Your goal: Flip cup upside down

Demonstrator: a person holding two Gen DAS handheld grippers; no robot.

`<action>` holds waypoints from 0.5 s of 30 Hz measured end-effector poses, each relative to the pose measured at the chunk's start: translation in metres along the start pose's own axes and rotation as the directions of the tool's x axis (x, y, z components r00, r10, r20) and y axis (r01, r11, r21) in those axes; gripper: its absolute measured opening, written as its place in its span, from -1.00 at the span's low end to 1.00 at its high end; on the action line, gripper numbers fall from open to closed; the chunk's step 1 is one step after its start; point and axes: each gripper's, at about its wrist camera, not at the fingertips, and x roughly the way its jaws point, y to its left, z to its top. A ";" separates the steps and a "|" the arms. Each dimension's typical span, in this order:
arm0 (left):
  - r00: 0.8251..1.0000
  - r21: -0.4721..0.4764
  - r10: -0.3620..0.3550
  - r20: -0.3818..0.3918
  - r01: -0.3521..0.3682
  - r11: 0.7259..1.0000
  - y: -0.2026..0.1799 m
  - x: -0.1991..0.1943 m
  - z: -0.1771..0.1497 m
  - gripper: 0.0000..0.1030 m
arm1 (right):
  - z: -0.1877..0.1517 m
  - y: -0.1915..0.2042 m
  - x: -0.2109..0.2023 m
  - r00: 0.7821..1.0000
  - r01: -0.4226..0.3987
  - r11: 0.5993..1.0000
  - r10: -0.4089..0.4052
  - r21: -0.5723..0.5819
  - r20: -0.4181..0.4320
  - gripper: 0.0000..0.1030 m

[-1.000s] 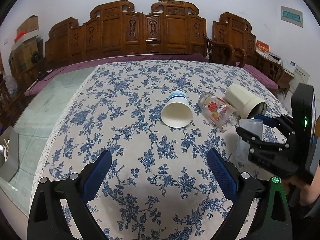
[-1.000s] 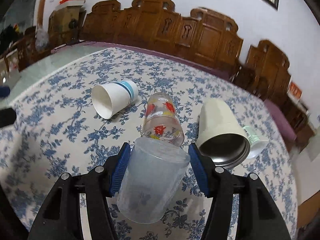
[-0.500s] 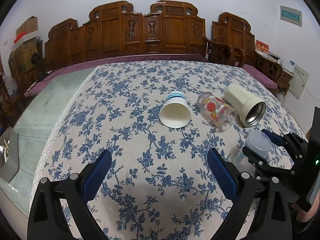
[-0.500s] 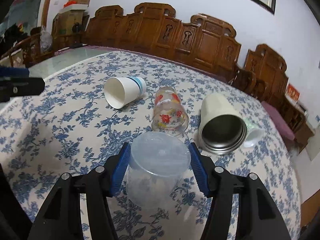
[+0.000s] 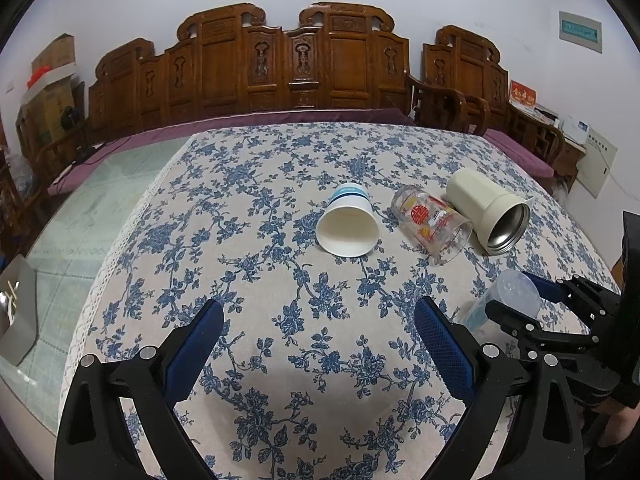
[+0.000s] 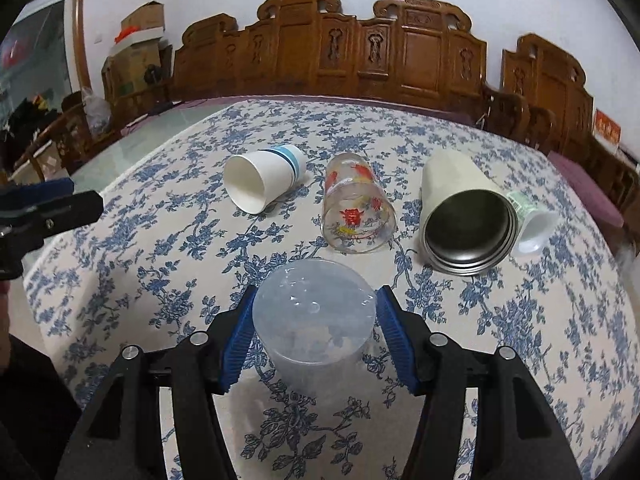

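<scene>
My right gripper (image 6: 315, 334) is shut on a clear plastic cup (image 6: 314, 314), held upside down with its closed base up and its mouth low against the floral tablecloth (image 6: 160, 280). In the left wrist view the same cup (image 5: 508, 296) stands at the right edge between the right gripper's fingers (image 5: 540, 286). My left gripper (image 5: 320, 344) is open and empty above the near part of the table.
Lying on their sides on the table are a white paper cup with blue bands (image 6: 262, 178), a printed glass (image 6: 356, 210), a cream steel tumbler (image 6: 466, 216) and a small white cup (image 6: 532, 224). Carved wooden benches (image 5: 296, 64) stand behind the table.
My right gripper has lowered the plastic cup toward the tablecloth and turned it more fully base-up. The left gripper has stayed still.
</scene>
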 end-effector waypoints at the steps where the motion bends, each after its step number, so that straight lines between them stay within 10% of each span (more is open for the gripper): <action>1: 1.000 0.000 0.000 0.000 0.000 1.000 0.000 -0.001 0.000 0.79 | 0.000 -0.002 -0.001 1.000 -0.003 1.000 0.003 0.007 0.001 0.31; 15: 1.000 0.010 0.016 0.006 -0.016 1.000 -0.019 -0.015 -0.007 0.79 | -0.006 -0.020 -0.045 0.999 -0.016 0.997 0.012 0.080 0.045 0.69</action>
